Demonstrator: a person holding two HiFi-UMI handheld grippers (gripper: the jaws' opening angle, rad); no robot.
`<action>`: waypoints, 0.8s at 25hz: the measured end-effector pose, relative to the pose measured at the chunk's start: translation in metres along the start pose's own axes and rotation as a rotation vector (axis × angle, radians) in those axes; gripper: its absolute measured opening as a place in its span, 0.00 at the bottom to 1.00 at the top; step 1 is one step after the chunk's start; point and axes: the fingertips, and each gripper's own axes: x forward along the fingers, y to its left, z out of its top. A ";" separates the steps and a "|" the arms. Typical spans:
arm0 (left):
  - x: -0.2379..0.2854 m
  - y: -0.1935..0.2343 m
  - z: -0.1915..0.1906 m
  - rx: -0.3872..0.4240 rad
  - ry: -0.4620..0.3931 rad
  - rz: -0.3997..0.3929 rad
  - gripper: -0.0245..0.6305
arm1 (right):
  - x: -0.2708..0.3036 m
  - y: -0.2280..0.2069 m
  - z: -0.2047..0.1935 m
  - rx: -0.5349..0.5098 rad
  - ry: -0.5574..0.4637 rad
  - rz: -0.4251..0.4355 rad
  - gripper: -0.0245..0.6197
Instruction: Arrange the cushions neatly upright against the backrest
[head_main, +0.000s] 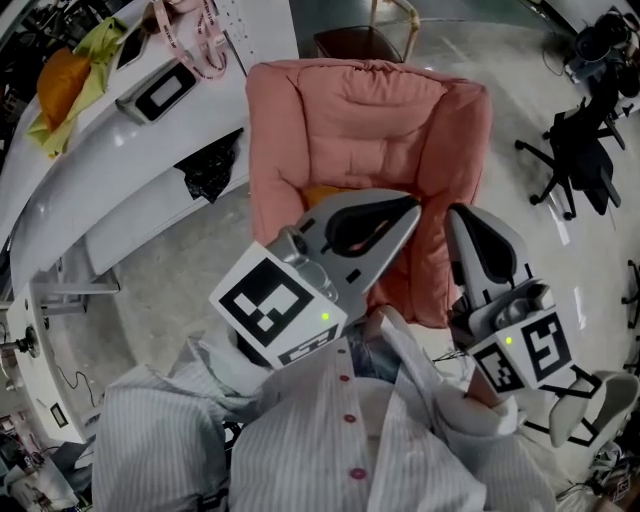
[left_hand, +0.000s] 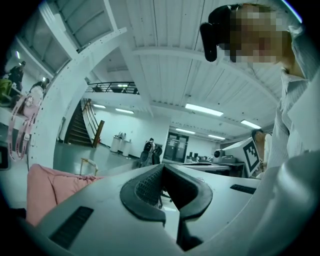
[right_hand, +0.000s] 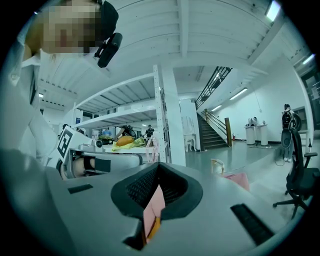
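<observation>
Cushion (head_main: 318, 194) on pink armchair (head_main: 360, 120) clear in head view only; L tongs (head_main: 408, 208), R tongs (head_main: 460, 218) clenched, empty.

My left tongs (left_hand: 165, 175) are pointing level across a big hall, their black pads (left_hand: 147, 187) pressing together with nothing between them. A pink armchair (left_hand: 47, 192) is peeking in at lower left, beyond the grey jaws. A staircase (left_hand: 77, 125) is climbing in the background. My right tongs (left_hand: 247, 156) are showing their marker cube at right, beside my striped shirt (left_hand: 295, 125).
</observation>
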 end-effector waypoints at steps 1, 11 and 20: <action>0.000 -0.001 0.000 0.005 -0.003 -0.002 0.05 | 0.000 0.000 0.000 0.002 0.002 0.000 0.06; -0.002 -0.005 -0.013 0.076 0.064 -0.017 0.05 | -0.004 -0.001 -0.006 0.017 0.006 0.010 0.06; -0.009 0.009 -0.012 0.064 0.090 -0.013 0.05 | 0.000 0.000 -0.010 0.012 0.029 0.026 0.06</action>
